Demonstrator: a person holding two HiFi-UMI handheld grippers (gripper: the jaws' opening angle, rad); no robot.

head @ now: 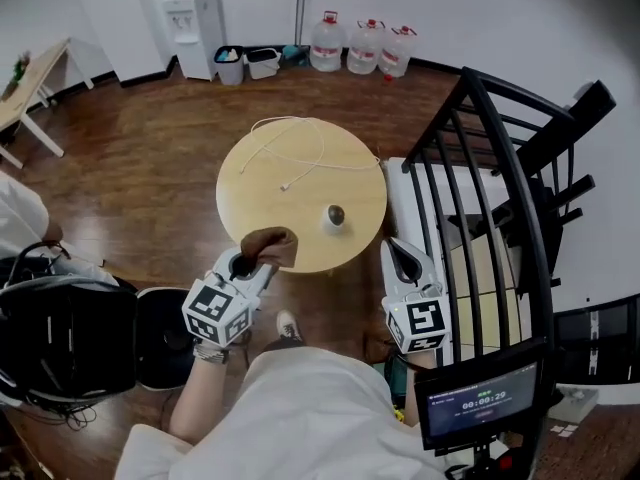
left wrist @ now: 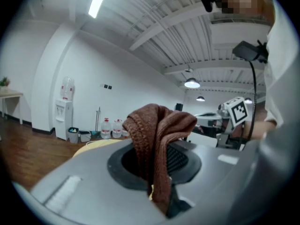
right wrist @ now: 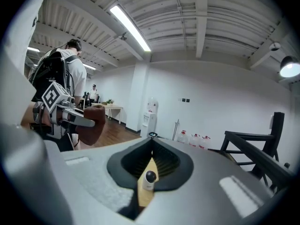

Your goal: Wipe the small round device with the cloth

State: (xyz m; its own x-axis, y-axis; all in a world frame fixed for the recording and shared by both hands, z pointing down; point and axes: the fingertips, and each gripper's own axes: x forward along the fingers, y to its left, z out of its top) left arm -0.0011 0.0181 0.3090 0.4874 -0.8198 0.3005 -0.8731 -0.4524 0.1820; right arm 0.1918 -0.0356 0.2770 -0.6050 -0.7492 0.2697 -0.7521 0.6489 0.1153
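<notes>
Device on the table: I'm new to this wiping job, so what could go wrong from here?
The device stands free while the right gripper is shut, away from it: the cloth might tip or slide it. The loose cable nearby could snag on the cloth.

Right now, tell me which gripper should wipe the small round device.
Left. The left gripper holds the brown cloth at the table's near edge, near the small round device; the right gripper is shut, empty, beside the table.
</notes>
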